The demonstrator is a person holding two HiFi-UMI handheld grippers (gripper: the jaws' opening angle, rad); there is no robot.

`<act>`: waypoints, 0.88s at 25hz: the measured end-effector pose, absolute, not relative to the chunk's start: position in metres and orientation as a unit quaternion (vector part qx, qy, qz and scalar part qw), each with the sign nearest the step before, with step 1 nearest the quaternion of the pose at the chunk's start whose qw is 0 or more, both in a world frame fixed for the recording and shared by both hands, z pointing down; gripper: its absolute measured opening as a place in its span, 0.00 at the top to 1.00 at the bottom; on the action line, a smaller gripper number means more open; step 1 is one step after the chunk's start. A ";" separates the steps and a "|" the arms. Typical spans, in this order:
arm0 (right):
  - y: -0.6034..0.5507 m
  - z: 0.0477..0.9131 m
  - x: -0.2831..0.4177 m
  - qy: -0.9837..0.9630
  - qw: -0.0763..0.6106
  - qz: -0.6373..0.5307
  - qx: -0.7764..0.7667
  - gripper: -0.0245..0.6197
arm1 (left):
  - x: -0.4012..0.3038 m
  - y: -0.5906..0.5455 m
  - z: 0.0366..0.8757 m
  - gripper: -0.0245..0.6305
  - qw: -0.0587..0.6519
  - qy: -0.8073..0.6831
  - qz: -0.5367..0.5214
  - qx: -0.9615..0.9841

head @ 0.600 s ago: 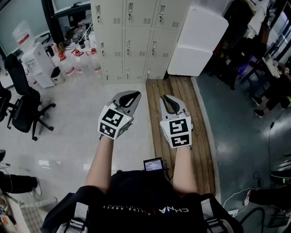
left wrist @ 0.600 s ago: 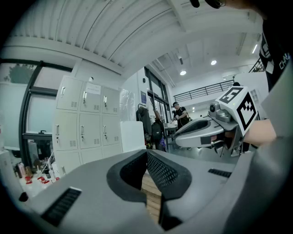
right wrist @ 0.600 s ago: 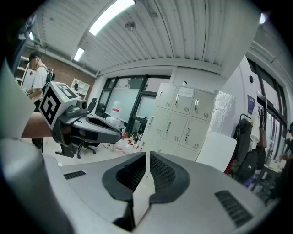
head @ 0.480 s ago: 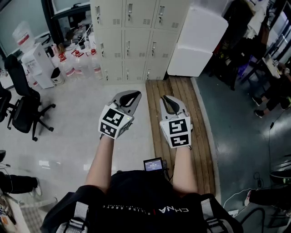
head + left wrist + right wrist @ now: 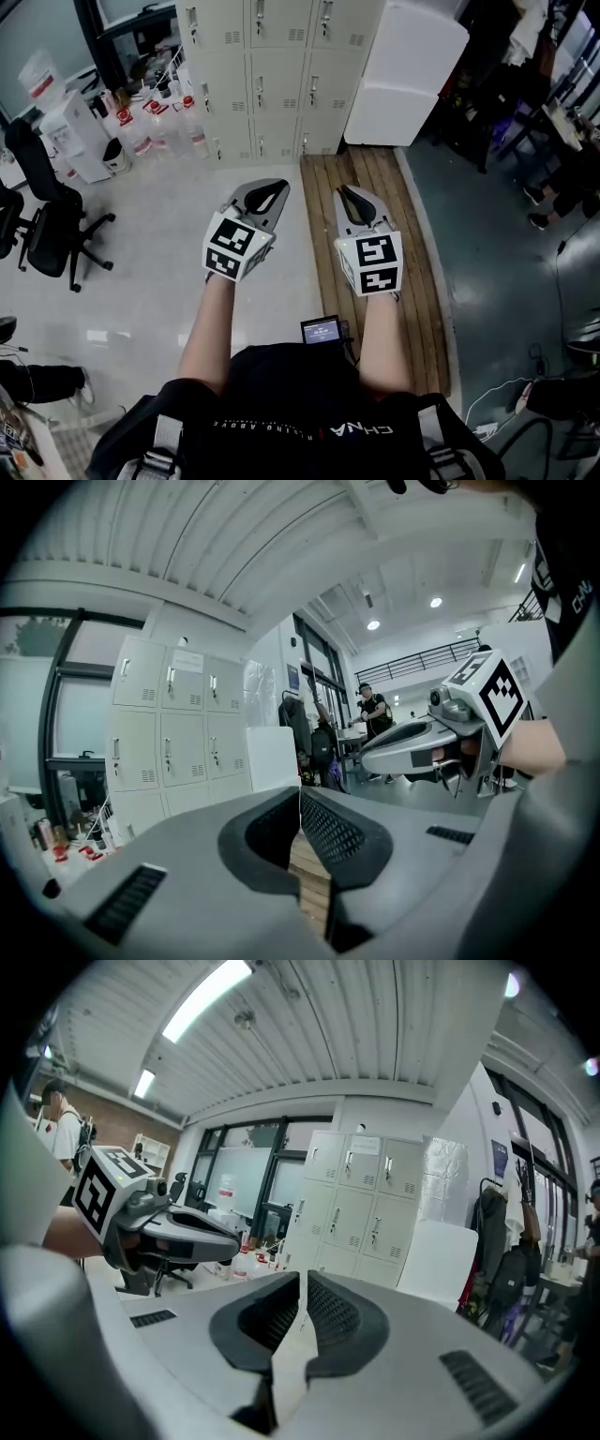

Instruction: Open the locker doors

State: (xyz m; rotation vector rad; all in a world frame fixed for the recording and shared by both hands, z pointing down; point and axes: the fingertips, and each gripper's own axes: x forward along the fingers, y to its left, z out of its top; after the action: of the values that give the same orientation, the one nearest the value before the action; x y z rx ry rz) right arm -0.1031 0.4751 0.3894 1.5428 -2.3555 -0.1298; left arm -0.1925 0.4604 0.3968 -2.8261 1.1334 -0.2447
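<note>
Head view: the lockers stand at 12 o'clock with every visible door closed, well apart from the left gripper and right gripper, which hover side by side.

Left gripper view: the fingers are pressed together on nothing, and the lockers stand at 9 o'clock.

Right gripper view: the fingers are closed to a slit and empty, with the lockers at 1 o'clock.

Lockers stand at the floor's far edge, bottles on the floor at their left, a big box just beside their right, wooden planking before them, a chair near the left edge.
</note>
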 end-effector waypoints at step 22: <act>0.463 0.398 -0.041 -0.820 0.148 -0.033 0.551 0.88 | -0.124 0.451 0.415 0.93 0.035 0.343 -0.096 -0.934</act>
State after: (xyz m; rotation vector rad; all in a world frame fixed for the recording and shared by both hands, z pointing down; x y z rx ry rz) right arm -0.0411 0.4630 0.3977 1.5856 -2.3594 -0.0947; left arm -0.1243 0.4506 0.4151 -2.8706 1.0541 -0.2957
